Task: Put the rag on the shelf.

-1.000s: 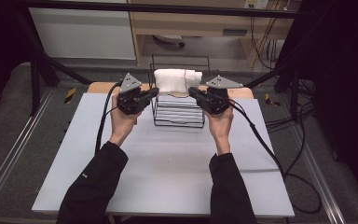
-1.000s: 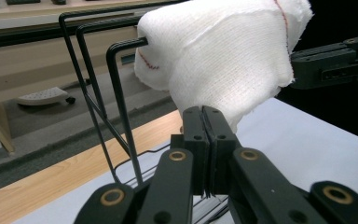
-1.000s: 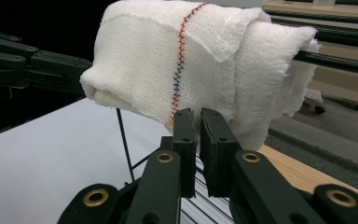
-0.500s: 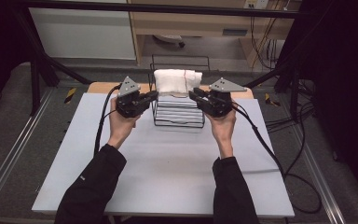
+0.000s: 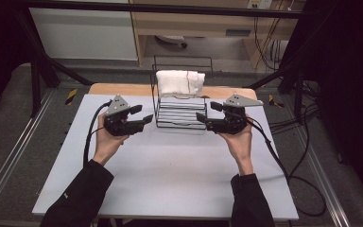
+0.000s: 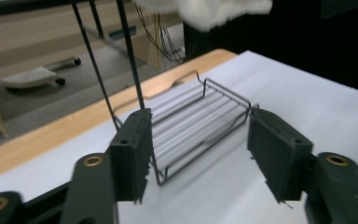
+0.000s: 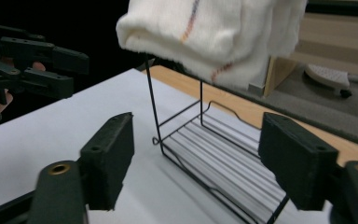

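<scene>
Both grippers I hold with the jaws wide apart and nothing between them. From the high view, the left gripper (image 5: 141, 114) stands just beside the left end of the wire rack (image 5: 179, 113), and the right gripper (image 5: 207, 111) stands just beside its right end, so the rack is between them. Neither one touches the wire, as far as I can see.

The rack is black, with a low shelf of thin bars and tall uprights, and it stands at the far middle of the white table (image 5: 170, 175), close to the wooden edge. On top of its upper bars lies a folded white towel (image 5: 180, 82) with a thin coloured stripe. In the right gripper view the towel (image 7: 214, 32) hangs over the top of the frame, above the line of the jaws, and the shelf (image 7: 223, 163) is right in front of me.

I judge that I am at the approach step: both tools are aimed at the rack and the towel, but nothing is grasped yet. If the towel is the goal, the next move calls for raising the tools, because now the jaws point at the shelf level, below the cloth. The rack looks light, so I should close on the cloth alone and lift straight, otherwise the frame may tip or slide.
</scene>
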A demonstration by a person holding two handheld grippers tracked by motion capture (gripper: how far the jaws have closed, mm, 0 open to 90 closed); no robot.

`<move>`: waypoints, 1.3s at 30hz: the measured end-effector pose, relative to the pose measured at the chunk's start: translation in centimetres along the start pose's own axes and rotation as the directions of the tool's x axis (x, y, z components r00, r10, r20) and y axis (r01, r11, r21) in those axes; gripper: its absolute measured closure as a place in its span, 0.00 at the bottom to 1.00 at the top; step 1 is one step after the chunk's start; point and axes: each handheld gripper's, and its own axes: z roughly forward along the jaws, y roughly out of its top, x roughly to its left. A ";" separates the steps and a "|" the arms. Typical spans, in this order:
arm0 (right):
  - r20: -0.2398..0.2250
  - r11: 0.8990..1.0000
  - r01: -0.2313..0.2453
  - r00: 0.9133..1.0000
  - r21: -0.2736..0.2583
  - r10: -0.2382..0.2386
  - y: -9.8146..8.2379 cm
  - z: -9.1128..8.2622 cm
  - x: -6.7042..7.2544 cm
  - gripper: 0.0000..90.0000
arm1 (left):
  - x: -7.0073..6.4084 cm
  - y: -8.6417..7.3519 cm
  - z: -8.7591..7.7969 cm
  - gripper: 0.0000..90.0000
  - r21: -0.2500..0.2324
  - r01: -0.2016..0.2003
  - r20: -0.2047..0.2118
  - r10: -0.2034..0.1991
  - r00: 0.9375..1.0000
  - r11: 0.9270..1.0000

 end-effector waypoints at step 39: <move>-0.044 0.984 -0.039 0.998 0.171 0.047 -12.8 -3.9 -1.2 0.00 | 1.3 -13.1 -6.4 0.06 0.131 0.076 -0.023 -0.074 0.997 0.988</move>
